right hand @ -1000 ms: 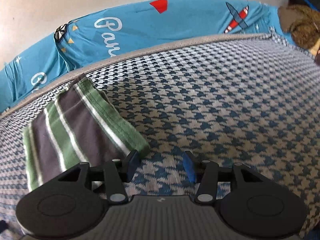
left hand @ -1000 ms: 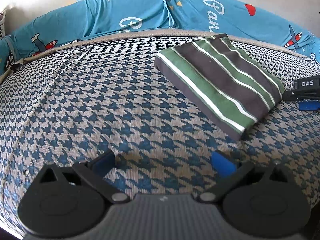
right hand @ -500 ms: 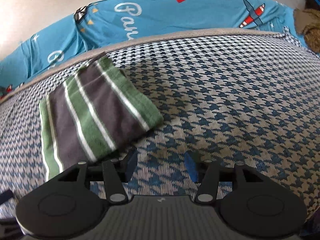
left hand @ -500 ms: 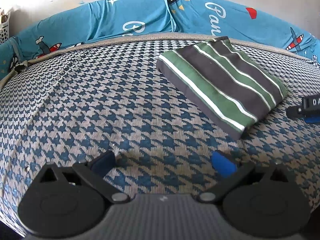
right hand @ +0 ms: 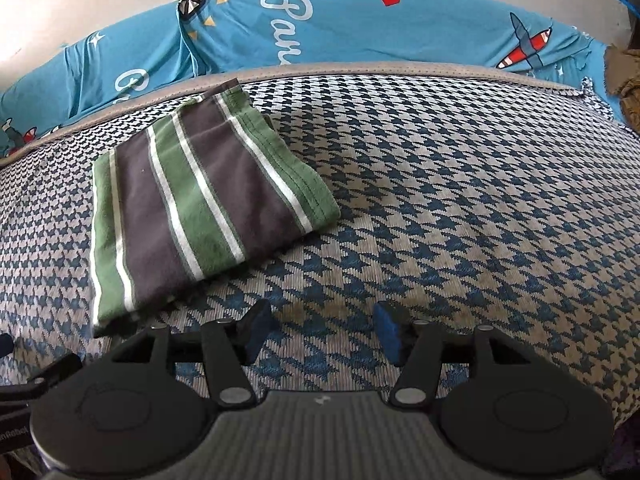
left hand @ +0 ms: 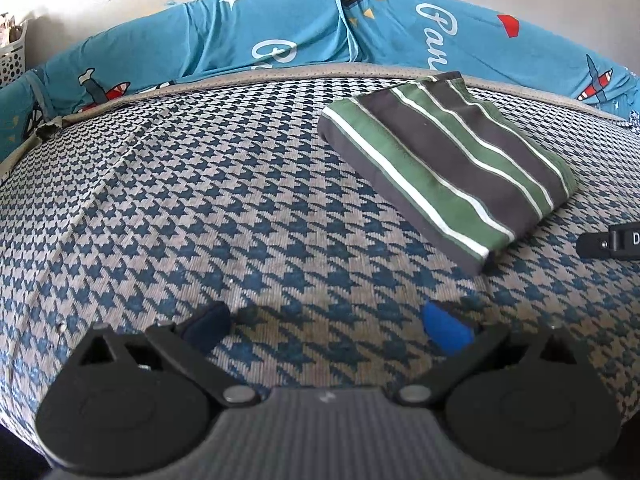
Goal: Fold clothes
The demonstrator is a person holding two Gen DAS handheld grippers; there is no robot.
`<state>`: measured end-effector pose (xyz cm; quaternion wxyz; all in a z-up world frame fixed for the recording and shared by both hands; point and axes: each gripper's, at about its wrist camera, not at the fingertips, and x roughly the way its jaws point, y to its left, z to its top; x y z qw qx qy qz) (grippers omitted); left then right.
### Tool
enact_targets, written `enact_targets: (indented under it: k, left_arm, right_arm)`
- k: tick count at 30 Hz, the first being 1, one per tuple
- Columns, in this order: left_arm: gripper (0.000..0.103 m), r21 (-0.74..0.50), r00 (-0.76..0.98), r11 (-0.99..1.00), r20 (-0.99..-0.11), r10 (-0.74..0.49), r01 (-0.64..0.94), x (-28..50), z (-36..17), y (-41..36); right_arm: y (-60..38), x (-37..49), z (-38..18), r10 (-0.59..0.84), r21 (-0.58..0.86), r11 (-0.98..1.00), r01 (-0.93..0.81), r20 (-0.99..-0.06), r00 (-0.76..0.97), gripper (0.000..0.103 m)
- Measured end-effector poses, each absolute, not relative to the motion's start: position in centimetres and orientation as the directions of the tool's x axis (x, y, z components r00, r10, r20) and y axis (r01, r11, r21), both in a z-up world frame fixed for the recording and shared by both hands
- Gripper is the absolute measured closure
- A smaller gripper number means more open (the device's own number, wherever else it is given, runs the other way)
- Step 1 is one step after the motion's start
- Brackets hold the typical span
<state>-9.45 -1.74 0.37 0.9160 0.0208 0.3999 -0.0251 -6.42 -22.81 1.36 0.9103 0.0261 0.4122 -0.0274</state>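
The striped garment [left hand: 448, 160] is lying as a flat, squared-off packet on the houndstooth mattress [left hand: 200, 200], near the far edge where the blue printed sheet [left hand: 280, 32] is running along the wall. So the cloth is already lying folded, several layers thick, with neat edges; whether this packet is the end of the job or a stage awaiting one more fold, the scene is not settling.

It is looking like soft knit cotton: light, limp and not slippery against the coarse weave under it. My guess is that it will sag and open if lifted by one layer only. The safest hold would be at a corner or along the thick folded edge at about 5 o'clock in the left view, pinching all layers together, ideally at two corners at once.

The left hand-held gripper [left hand: 326, 330] is hovering low over bare mattress, its jaws standing wide apart with nothing between them, and the garment is sitting at about 1 o'clock from it. The right hand-held gripper [right hand: 320, 330] is likewise gaping and empty, angled down at the mattress, with the garment [right hand: 200, 200] at about 10 o'clock, its near corner lying close beside the left-hand finger [right hand: 256, 330] but not touching.
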Motion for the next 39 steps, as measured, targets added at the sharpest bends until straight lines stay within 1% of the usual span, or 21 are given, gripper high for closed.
enact_targets:
  k: [11,15,19,23,26,33,39]
  left_arm:
    - [0.000,-0.004,0.632,0.996,-0.773,-0.057,0.084,-6.8,0.6,-0.9]
    - [0.000,-0.001,0.594,0.991,-0.800,-0.080,0.132,-4.9,0.5,-0.4]
    - [0.000,-0.001,0.561,0.985,-0.822,-0.099,0.173,-3.3,0.5,0.1]
    - [0.000,-0.012,0.542,0.983,-0.833,-0.111,0.183,-2.2,0.5,0.3]
    - [0.000,-0.001,0.528,0.977,-0.841,-0.116,0.213,-1.1,0.4,0.5]
    - [0.000,-0.044,0.525,0.976,-0.838,-0.151,0.212,0.8,0.5,1.3]
    - [0.000,-0.157,0.544,0.974,-0.809,-0.222,0.164,3.2,0.5,3.2]
  right_arm:
    - [-22.9,-6.0,1.6,0.008,0.052,0.998,0.047,-0.755,0.656,0.046]
    - [-22.7,-5.4,1.6,0.013,0.041,0.999,0.029,-0.764,0.646,0.045]
    - [-23.2,-4.9,1.8,0.045,0.064,0.998,0.007,-0.778,0.627,0.044]
    - [-24.2,-4.2,2.2,0.161,0.161,0.985,-0.055,-0.775,0.612,0.044]
    - [-25.0,-3.6,2.2,0.283,0.268,0.957,-0.114,-0.757,0.590,0.044]
    - [-26.0,-1.8,2.2,0.366,0.304,0.931,-0.204,-0.756,0.543,0.044]
    - [-26.8,-0.2,1.8,0.398,0.335,0.917,-0.216,-0.740,0.543,0.044]
